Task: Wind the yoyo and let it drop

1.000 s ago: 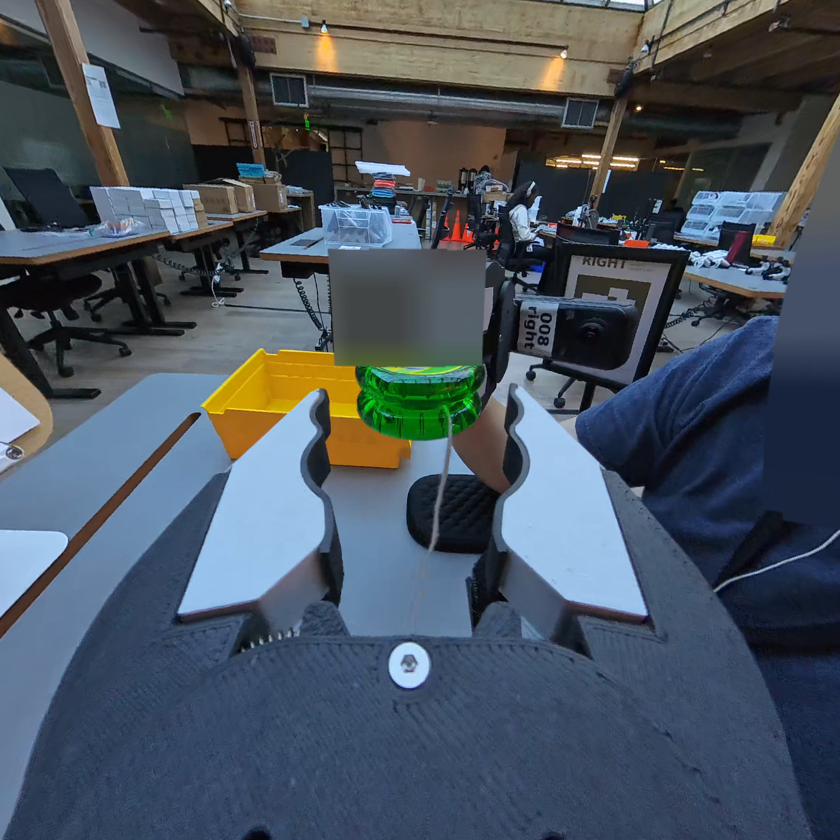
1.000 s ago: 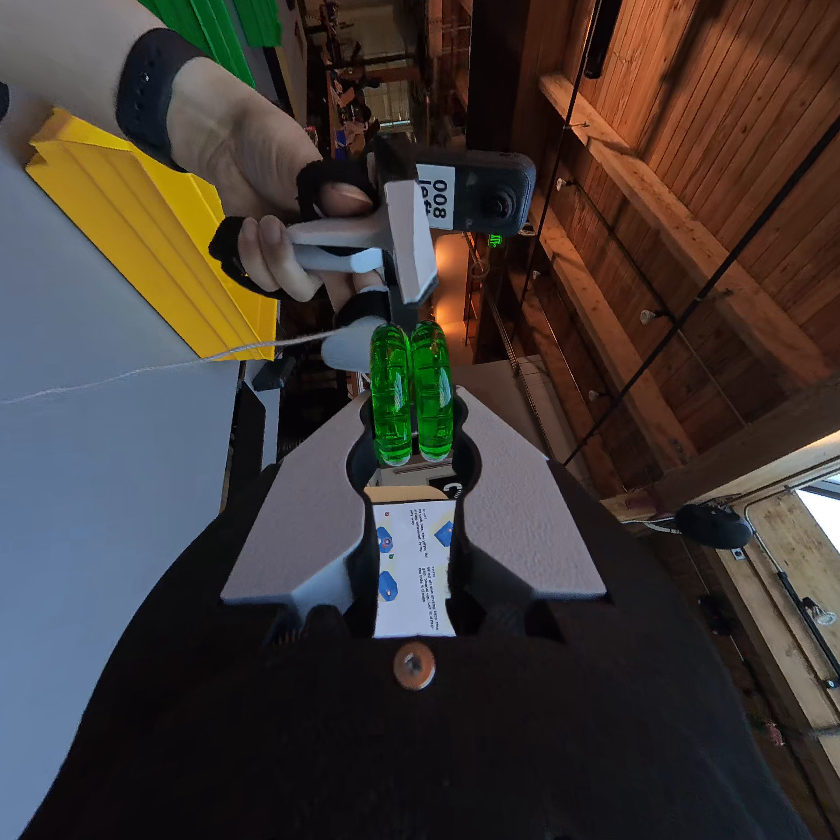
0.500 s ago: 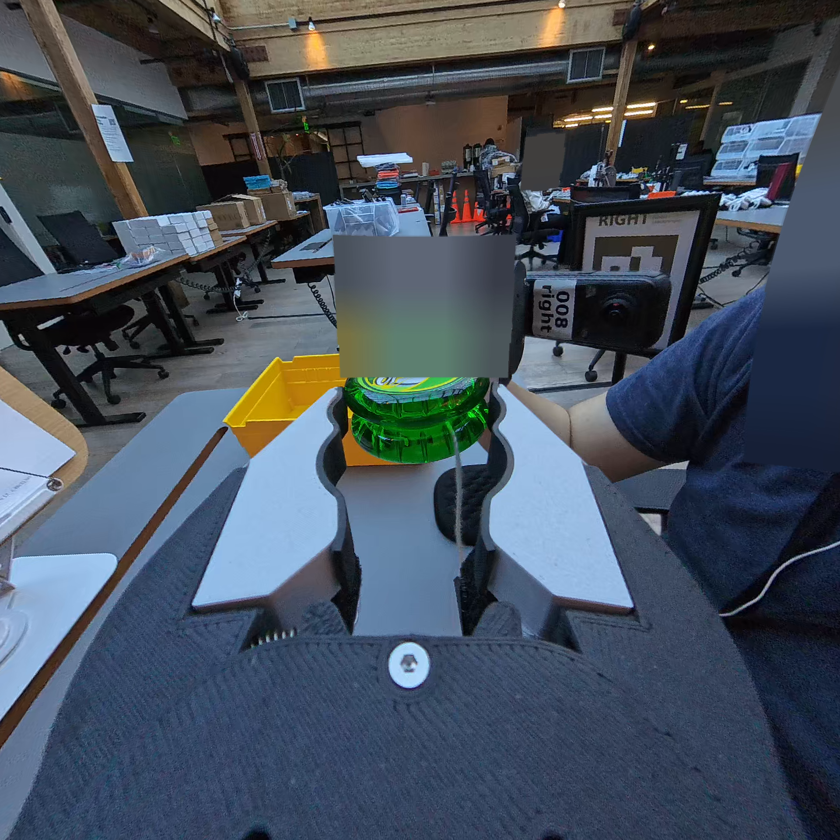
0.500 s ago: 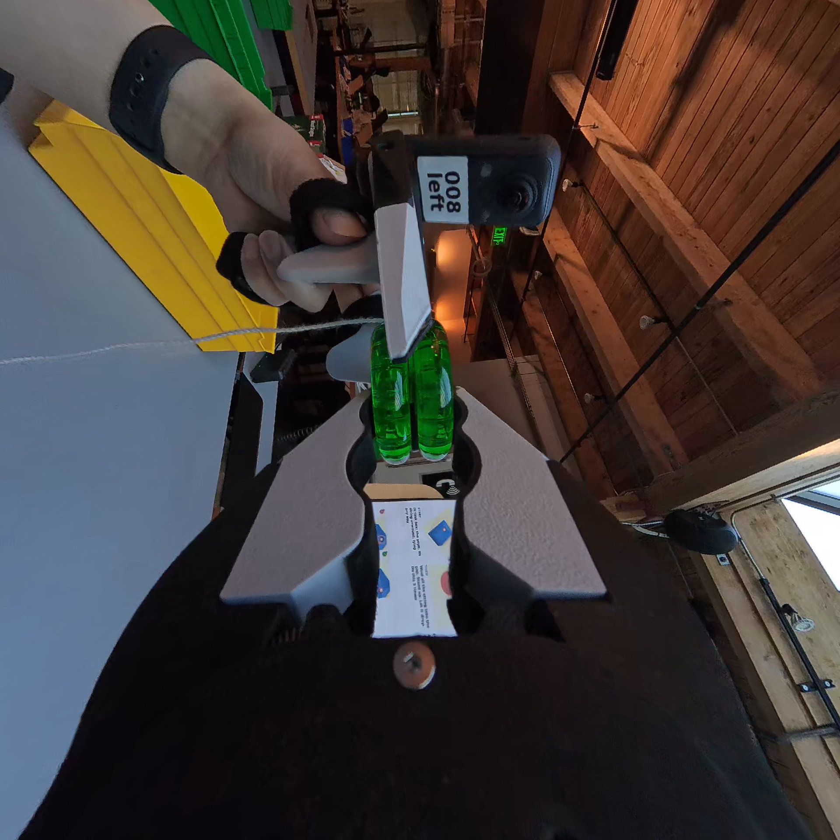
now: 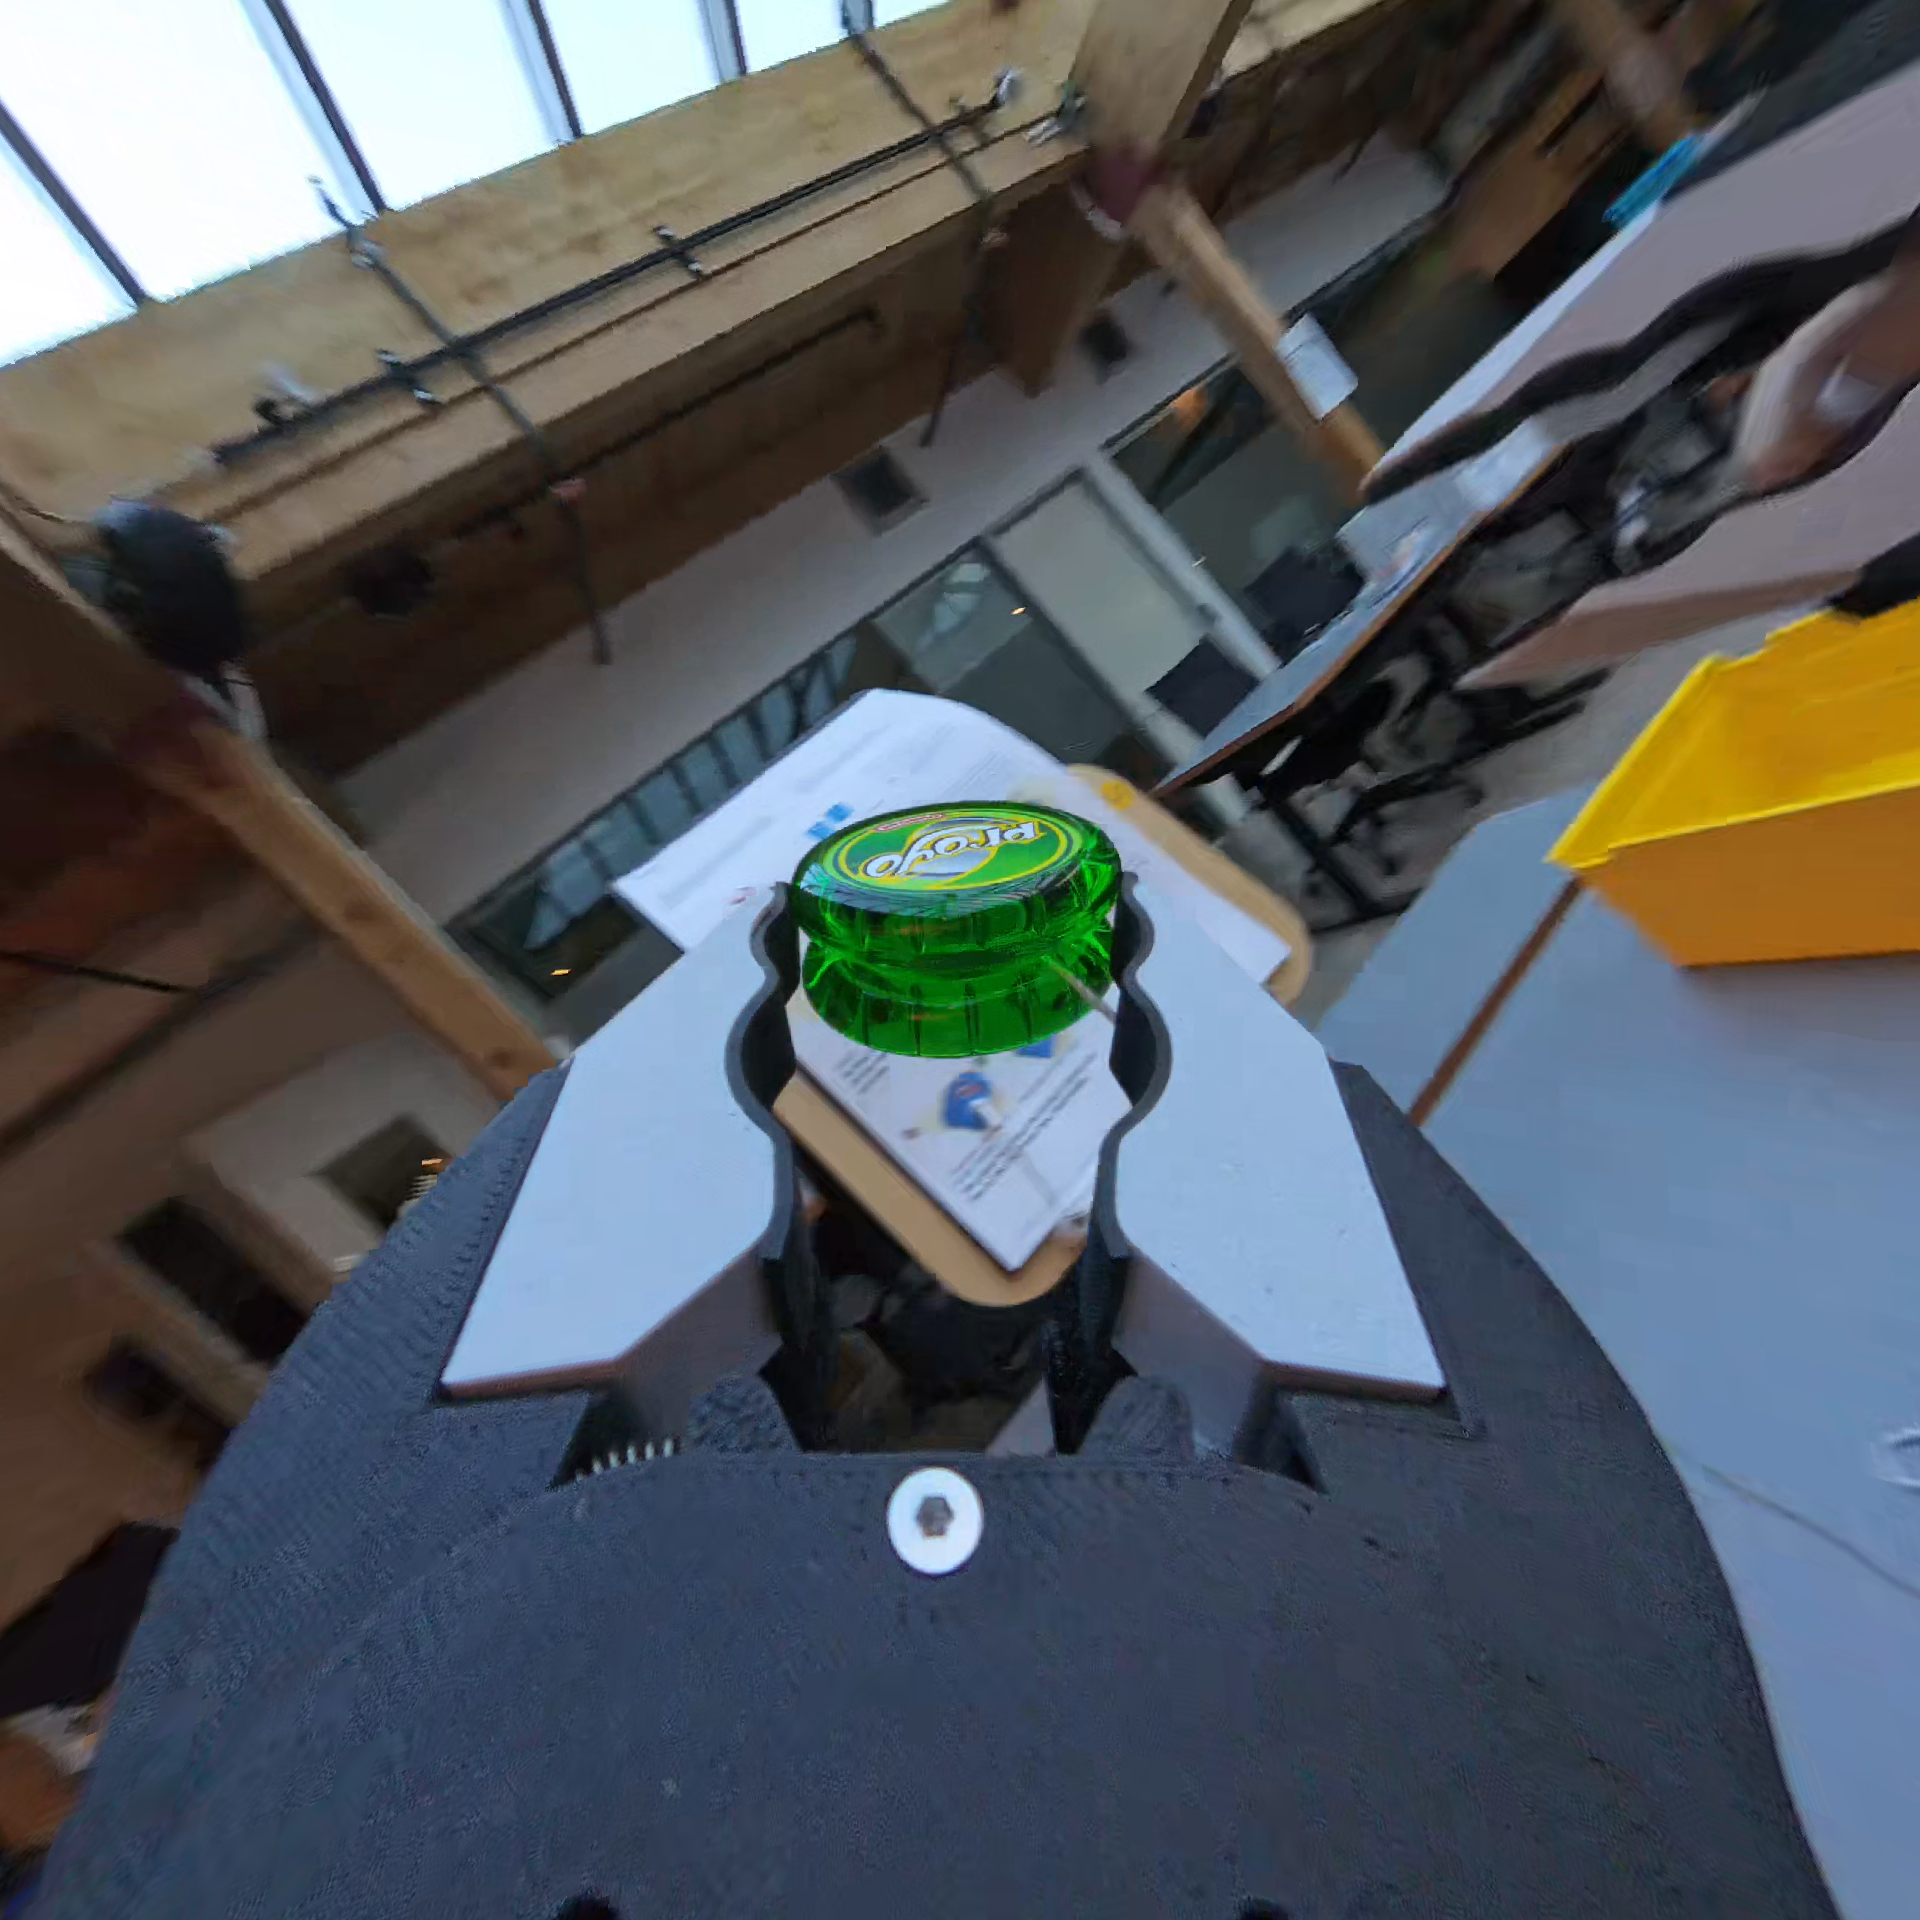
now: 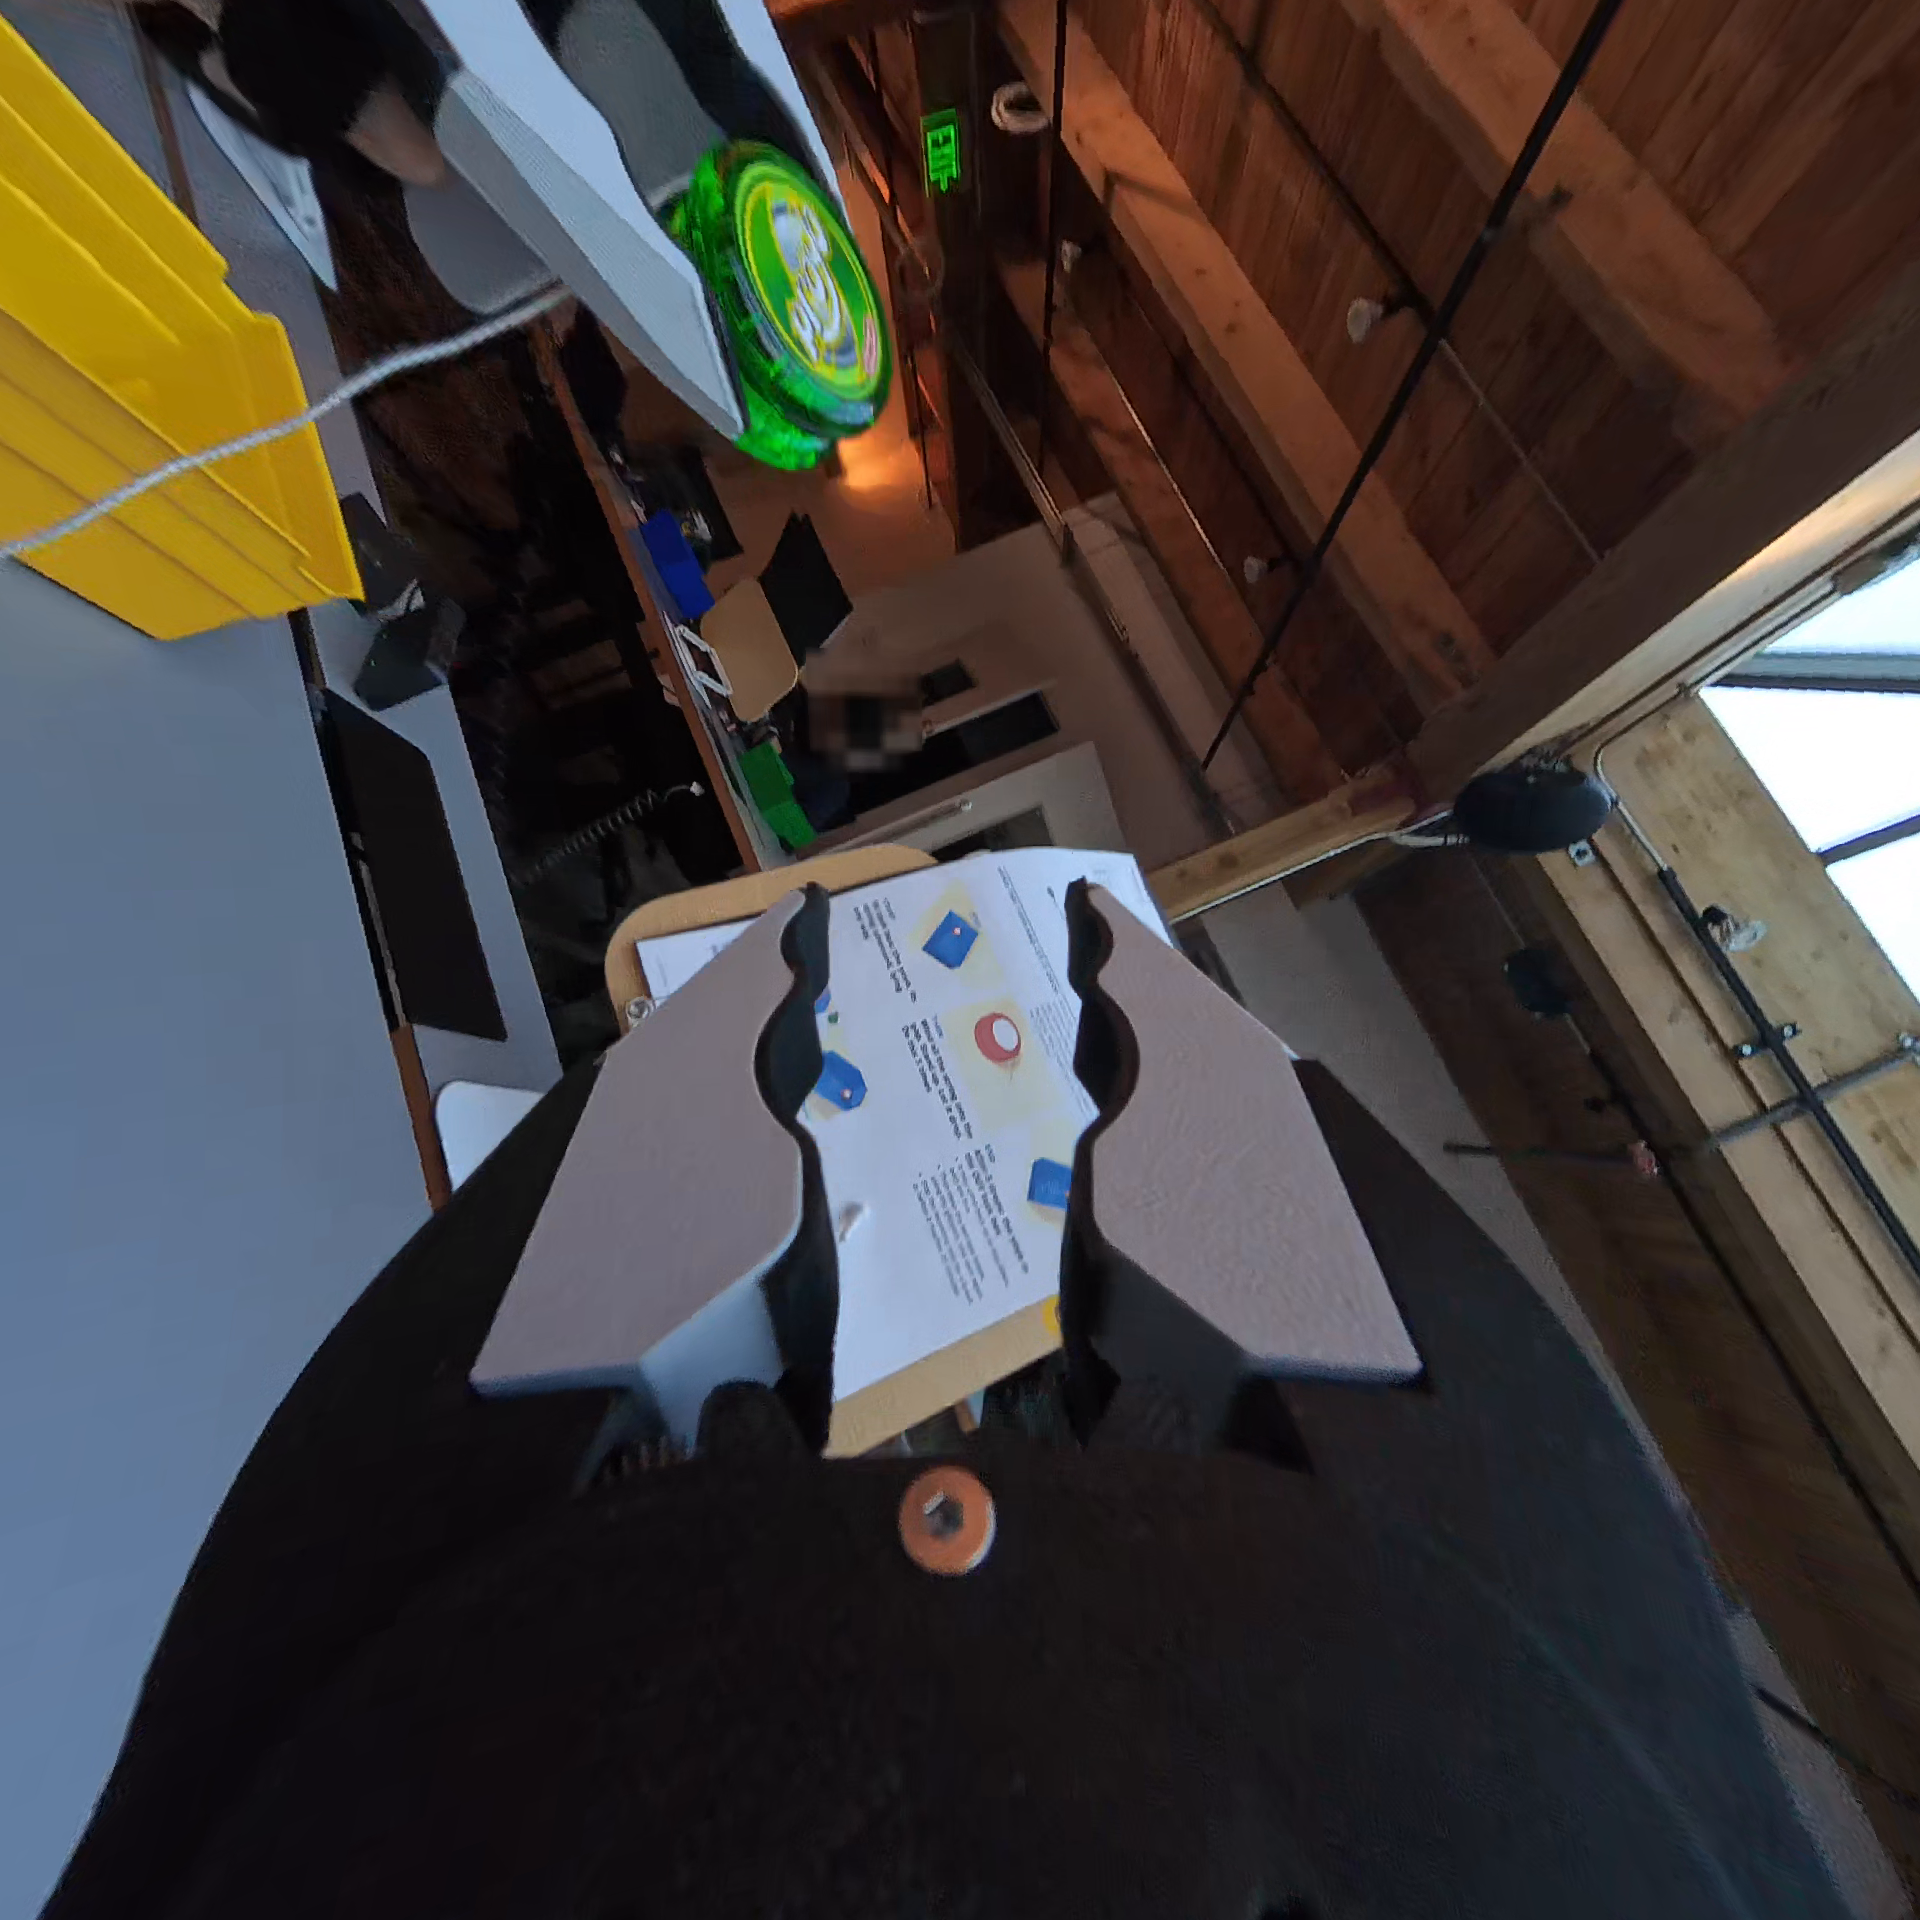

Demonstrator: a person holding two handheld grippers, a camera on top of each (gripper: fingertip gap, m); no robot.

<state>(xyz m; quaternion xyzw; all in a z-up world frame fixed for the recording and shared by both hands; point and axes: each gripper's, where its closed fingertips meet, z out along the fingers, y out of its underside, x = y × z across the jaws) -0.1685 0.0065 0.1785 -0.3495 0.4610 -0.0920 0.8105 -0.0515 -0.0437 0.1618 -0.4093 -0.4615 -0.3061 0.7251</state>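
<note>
A translucent green yoyo (image 5: 956, 862) with a yellow-green printed face sits flat between the tips of my left gripper (image 5: 951, 940), which is shut on its rim and tilted up toward the ceiling. Its white string (image 5: 1081, 1000) leaves the groove on the right side. In the right wrist view the yoyo (image 6: 800, 301) is at the upper left, held by the left gripper's grey fingers (image 6: 592, 229), and the string (image 6: 281, 426) runs off left. My right gripper (image 6: 945, 899) is open and empty, apart from the yoyo.
A yellow bin (image 5: 1787, 821) stands on the grey table (image 5: 1662, 1143), also seen in the right wrist view (image 6: 125, 364). A wooden clipboard with a printed sheet (image 6: 935, 1091) lies beyond both grippers. A person's hand (image 5: 1829, 405) is at the far right.
My left gripper closed on the yoyo and swung away, tilting upward. My right gripper let go of the yoyo, opened and now stands apart from it.
</note>
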